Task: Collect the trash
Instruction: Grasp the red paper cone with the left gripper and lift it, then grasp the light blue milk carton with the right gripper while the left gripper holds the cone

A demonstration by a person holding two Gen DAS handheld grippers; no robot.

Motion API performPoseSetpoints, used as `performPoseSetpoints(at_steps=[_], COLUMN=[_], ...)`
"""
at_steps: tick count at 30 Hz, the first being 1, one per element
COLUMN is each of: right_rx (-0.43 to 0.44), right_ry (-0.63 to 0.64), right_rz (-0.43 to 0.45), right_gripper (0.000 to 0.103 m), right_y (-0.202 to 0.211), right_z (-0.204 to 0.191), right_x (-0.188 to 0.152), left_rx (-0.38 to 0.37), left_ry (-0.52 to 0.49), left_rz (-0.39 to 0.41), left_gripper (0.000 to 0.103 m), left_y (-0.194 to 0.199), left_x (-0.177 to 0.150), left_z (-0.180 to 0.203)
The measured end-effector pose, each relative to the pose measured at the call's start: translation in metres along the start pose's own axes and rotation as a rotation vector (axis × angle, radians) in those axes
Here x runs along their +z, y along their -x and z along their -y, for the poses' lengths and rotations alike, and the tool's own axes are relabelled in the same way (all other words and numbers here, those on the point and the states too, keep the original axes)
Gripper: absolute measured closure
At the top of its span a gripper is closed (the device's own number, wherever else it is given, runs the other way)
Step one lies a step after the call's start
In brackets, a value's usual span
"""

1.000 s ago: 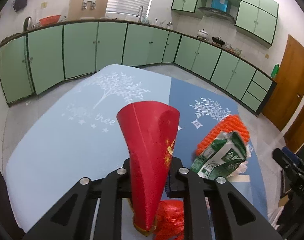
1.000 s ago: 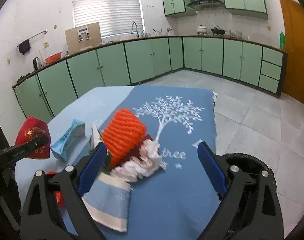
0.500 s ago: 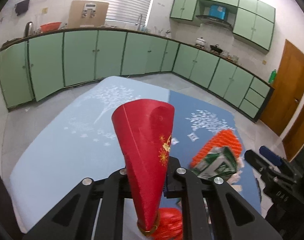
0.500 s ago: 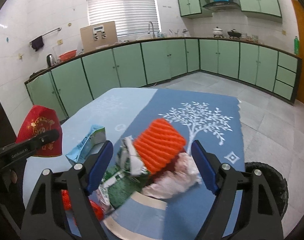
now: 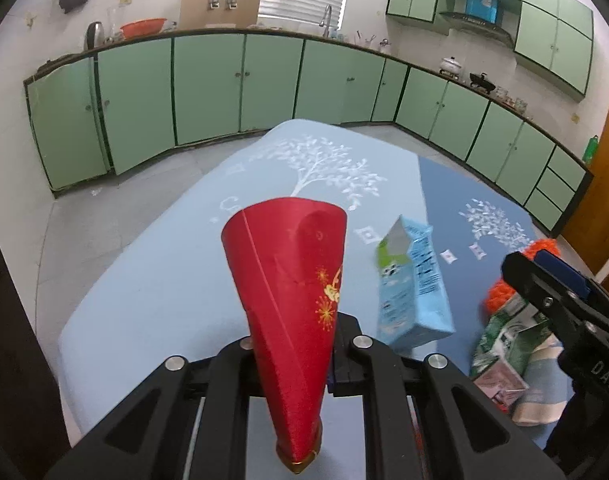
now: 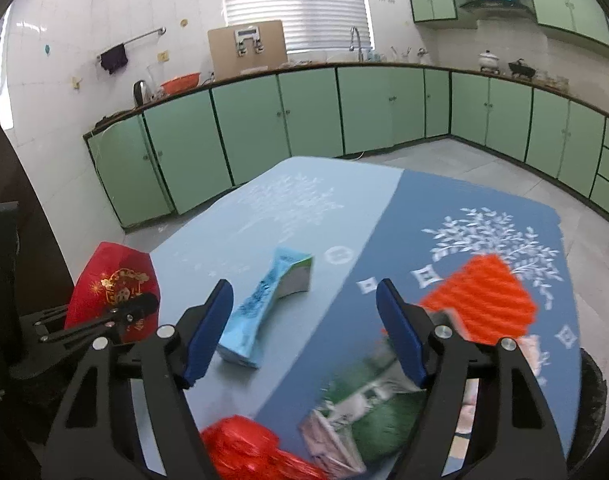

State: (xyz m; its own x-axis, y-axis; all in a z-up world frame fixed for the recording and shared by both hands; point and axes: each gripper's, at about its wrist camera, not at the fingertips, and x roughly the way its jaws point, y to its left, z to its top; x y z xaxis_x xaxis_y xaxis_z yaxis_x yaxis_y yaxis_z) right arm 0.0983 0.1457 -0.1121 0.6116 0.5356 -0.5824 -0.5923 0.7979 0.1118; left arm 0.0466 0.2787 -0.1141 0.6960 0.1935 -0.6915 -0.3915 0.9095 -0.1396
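Note:
My left gripper [image 5: 300, 344] is shut on a red paper cup [image 5: 290, 280] with gold print, held above the table's near left corner; the cup also shows in the right wrist view [image 6: 114, 284]. My right gripper [image 6: 304, 324] is open and empty, hovering over the table. A light blue carton [image 6: 264, 312] lies just ahead of its left finger, also in the left wrist view [image 5: 414, 288]. An orange foam net [image 6: 484, 300], a green carton [image 6: 364, 420] and a crumpled red wrapper [image 6: 244, 452] lie on the blue cloth.
The table [image 6: 304, 208] has a light blue and dark blue tree-print cloth. A black bin rim [image 6: 594, 392] shows at the right past the table edge. A striped cloth [image 5: 540, 400] lies by the green carton. Green cabinets [image 5: 208, 84] line the walls.
My right gripper has swung left, from over the orange net and tissue to over the blue carton. My left gripper, still holding the red cup, has turned left and the carton came into its view.

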Motion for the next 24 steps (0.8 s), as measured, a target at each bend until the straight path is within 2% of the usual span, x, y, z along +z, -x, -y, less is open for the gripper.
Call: performPoseSetpoints(at_steps=[9,18,24], right_rx=[-0.012,-0.027,0.008], right_ry=[0.015,0.016,-0.003], right_rz=[-0.076,-0.148,-0.211], right_gripper=[0.035,0.042,0.054], right_y=[-0.03,-0.055,-0.07], right_z=[-0.026,-0.033,-0.032], right_x=[-0.003,-0.009,-0.008], left_rx=[0.066,0.074,0.073], left_ry=[-0.013,-0.011,-0.014], left_rz=[-0.005,-0.007,-0.01], left_gripper=[0.09,0.09,0.09], left_y=[-0.005,-0.009,-0.011], left_x=[-0.006,-0.006,-0.006], left_z=[-0.019,-0.032,-0.032])
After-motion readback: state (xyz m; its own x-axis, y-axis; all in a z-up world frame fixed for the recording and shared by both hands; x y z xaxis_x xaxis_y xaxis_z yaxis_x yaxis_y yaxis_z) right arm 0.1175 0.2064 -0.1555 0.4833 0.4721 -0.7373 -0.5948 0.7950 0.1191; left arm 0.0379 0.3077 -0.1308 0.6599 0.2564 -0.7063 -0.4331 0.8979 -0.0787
